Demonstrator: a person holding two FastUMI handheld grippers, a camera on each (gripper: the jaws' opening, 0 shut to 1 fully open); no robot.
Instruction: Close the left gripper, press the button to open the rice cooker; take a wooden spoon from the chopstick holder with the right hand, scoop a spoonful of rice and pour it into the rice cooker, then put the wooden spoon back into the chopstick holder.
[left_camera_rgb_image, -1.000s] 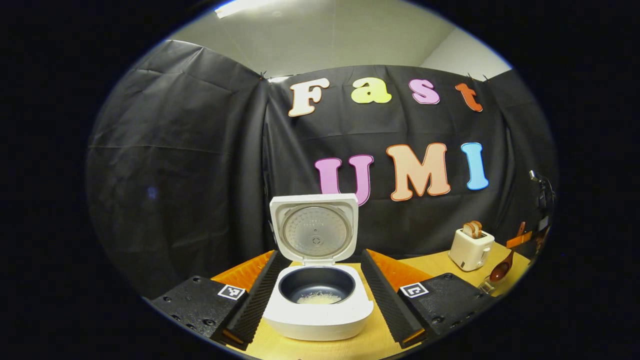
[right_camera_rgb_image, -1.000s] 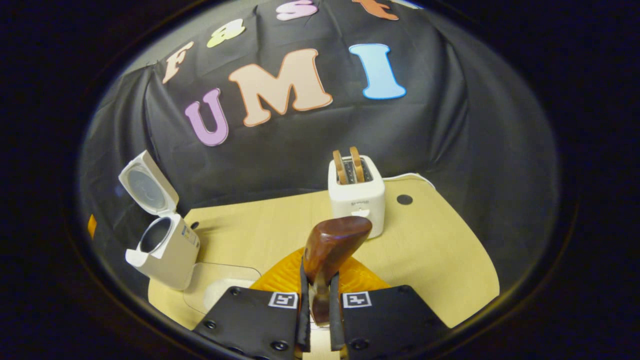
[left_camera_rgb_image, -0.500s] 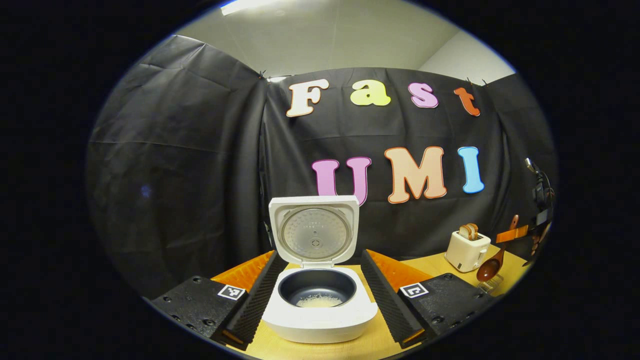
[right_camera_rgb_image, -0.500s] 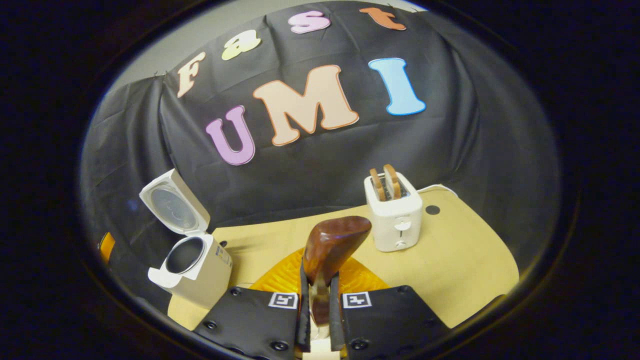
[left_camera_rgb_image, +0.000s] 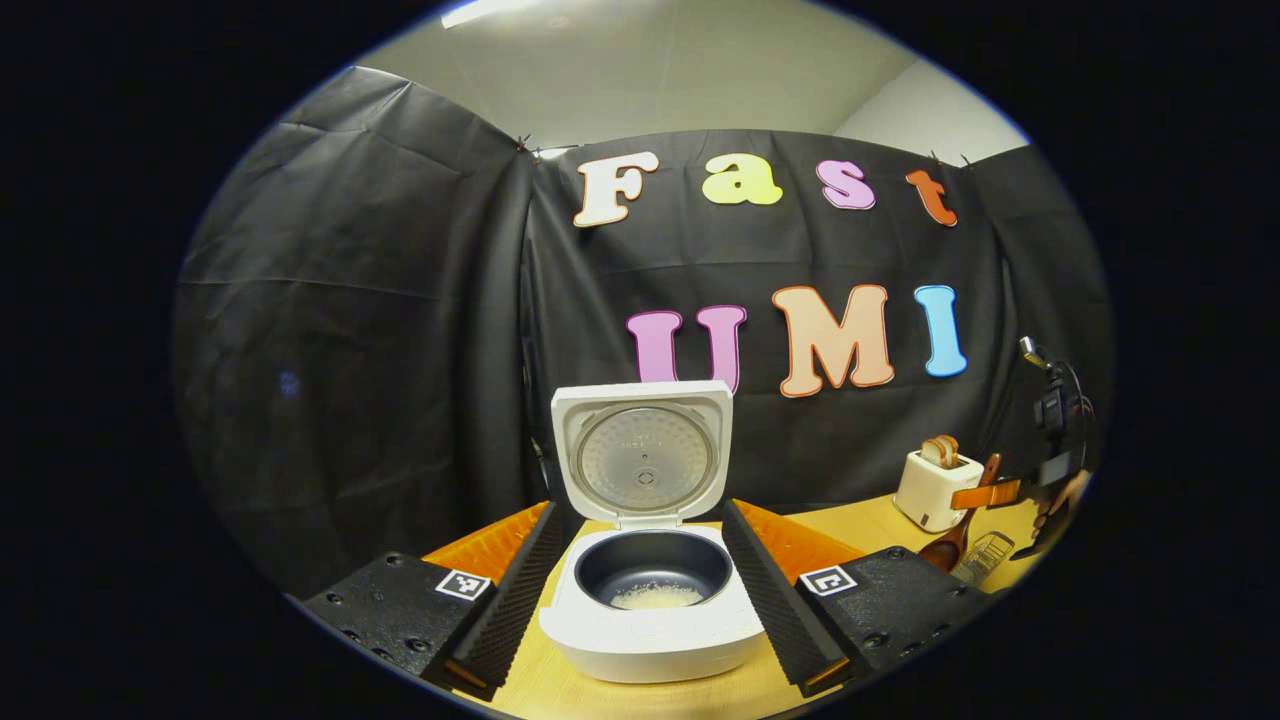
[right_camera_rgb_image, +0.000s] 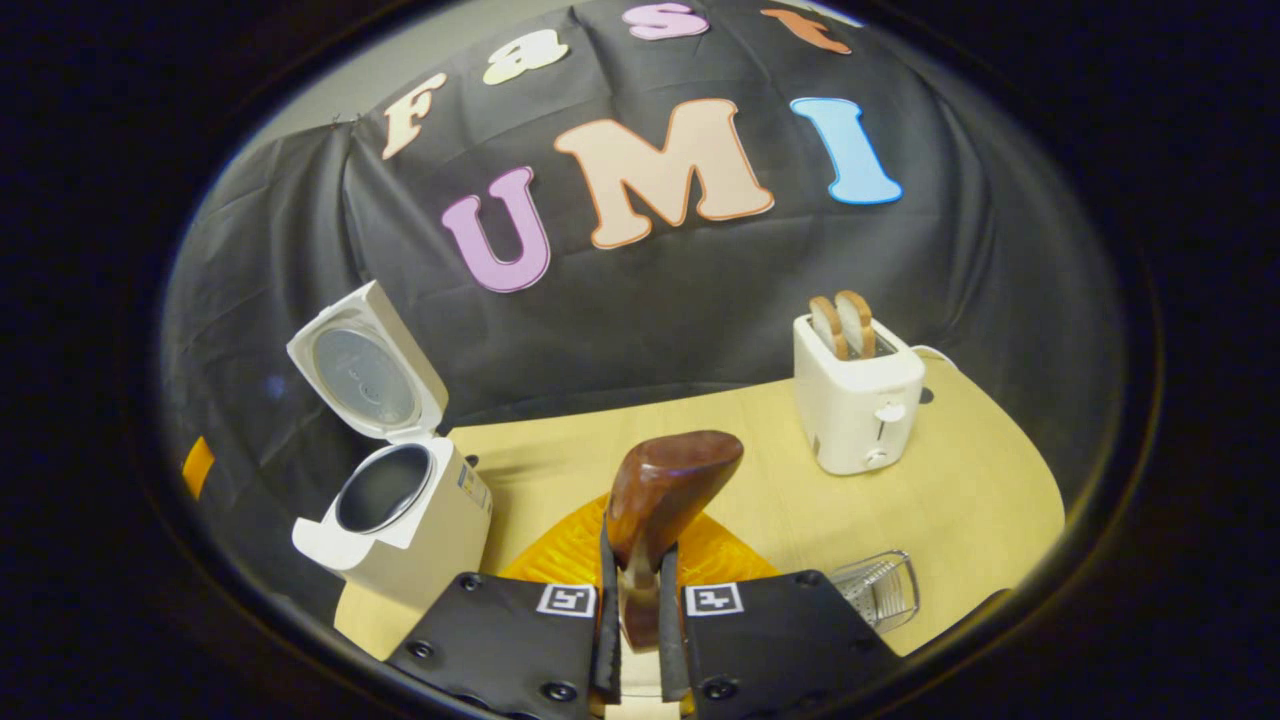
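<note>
A toaster (right_camera_rgb_image: 858, 410) stands behind the wire chopstick holder (right_camera_rgb_image: 880, 588). The right gripper (right_camera_rgb_image: 634, 610) clamps the wooden spoon (right_camera_rgb_image: 660, 495); the left gripper (left_camera_rgb_image: 640, 610), spread wide, frames the open rice cooker (left_camera_rgb_image: 652, 610).

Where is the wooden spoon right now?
The right gripper holds the wooden spoon above the table, between the rice cooker and toaster.

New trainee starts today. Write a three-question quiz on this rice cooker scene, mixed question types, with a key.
1. True or false: the white rice cooker has its lid shut.
2. What does the right gripper hold? A) a metal fork B) a brown wooden spoon C) a slice of bread
3. Fill in: two toast slices stand in the white ___.

Key: 1 false, the lid stands open; 2 B, both jaws press on the handle; 3 toaster.
</note>
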